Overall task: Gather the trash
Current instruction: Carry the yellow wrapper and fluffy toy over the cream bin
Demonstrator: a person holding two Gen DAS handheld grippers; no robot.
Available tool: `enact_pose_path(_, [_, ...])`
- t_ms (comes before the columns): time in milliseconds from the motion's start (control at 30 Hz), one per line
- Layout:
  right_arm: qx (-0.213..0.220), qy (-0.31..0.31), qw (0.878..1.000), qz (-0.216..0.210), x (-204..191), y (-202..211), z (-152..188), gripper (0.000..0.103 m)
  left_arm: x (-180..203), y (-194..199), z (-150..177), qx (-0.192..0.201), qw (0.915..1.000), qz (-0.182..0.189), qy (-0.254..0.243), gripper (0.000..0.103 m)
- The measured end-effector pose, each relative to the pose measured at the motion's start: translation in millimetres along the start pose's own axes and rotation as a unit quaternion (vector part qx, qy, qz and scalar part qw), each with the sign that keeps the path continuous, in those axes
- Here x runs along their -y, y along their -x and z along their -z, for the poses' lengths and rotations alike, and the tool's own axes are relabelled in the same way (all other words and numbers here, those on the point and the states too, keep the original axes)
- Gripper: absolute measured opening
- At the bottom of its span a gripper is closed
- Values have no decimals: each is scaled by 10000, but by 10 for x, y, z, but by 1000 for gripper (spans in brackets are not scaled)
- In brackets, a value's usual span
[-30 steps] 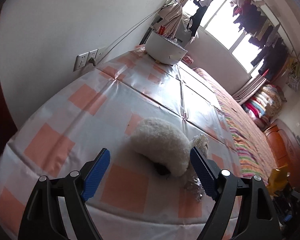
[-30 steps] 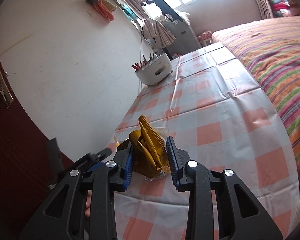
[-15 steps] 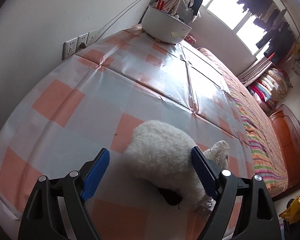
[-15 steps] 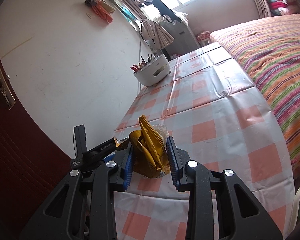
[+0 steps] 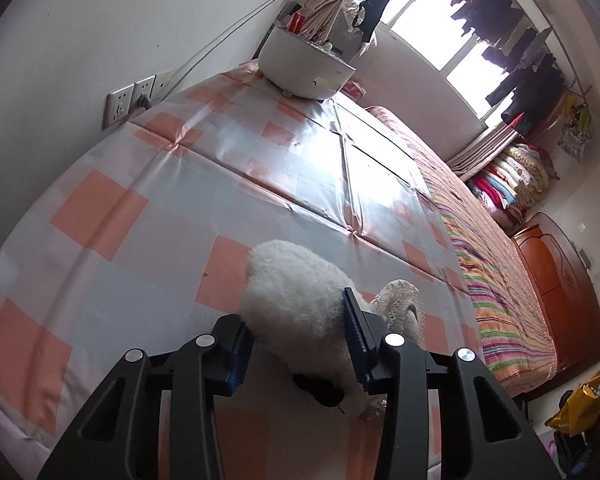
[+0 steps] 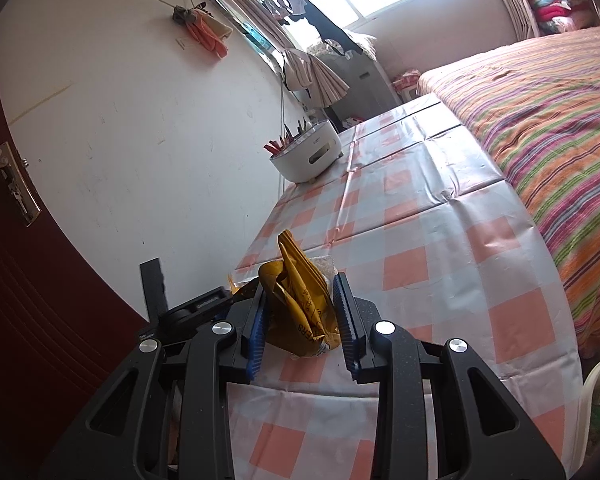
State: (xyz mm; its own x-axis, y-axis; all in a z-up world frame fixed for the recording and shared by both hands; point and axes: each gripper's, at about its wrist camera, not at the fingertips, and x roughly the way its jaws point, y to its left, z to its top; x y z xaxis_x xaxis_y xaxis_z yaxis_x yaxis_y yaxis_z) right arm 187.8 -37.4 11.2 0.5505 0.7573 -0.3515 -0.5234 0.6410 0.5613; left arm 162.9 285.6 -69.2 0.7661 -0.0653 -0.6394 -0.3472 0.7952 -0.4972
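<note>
- Trash here is two pieces: one white fluffy wad [image 5: 296, 292] and one crumpled yellow wrapper [image 6: 300, 304].
- White fluffy wad sits between the blue pads of the left hand-held gripper [image 5: 296, 344], which is closed narrow against both its sides; it rests on the table [image 5: 148, 216] at the near edge.
- One lacy white scrap [image 5: 400, 300] lies just beyond the right pad, touching the wad.
- Yellow wrapper stands upright, pinched between the pads of the right hand-held gripper [image 6: 302, 332], above the table's near edge.
- One white bowl-shaped container [image 6: 308, 156] stands well ahead of both hand-held grippers, beside the wall.
- One striped bed [image 6: 552, 120] lies to the right of the table.
</note>
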Motion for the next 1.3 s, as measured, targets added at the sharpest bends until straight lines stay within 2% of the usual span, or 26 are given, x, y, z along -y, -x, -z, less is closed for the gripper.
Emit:
enact_pose_path(200, [145, 23, 9999, 69, 50, 205, 15, 30, 192, 418, 168, 281, 9988, 304, -265, 39])
enact_pose_path(400, [324, 169, 9988, 341, 162, 499, 29, 30, 629, 670, 430, 337, 9933, 780, -779, 39])
enact_pose_path(633, [451, 107, 9963, 722, 475, 832, 101, 30, 1127, 688, 755, 131, 9838, 1200, -1326, 40])
enact_pose_path(900, [497, -53, 9920, 1160, 809, 1115, 223, 30, 1526, 599, 1026, -173, 9737, 1506, -1698, 40])
enact_pose_path(1100, [609, -209, 9831, 1716, 1119, 1356, 302, 31, 1809, 570, 1241, -344, 9649, 1714, -1958, 40])
enact_pose_path(1300, [856, -189, 9655, 2450, 1302, 1686, 388, 33, 2084, 552, 1472, -523, 9524, 1929, -2301, 40])
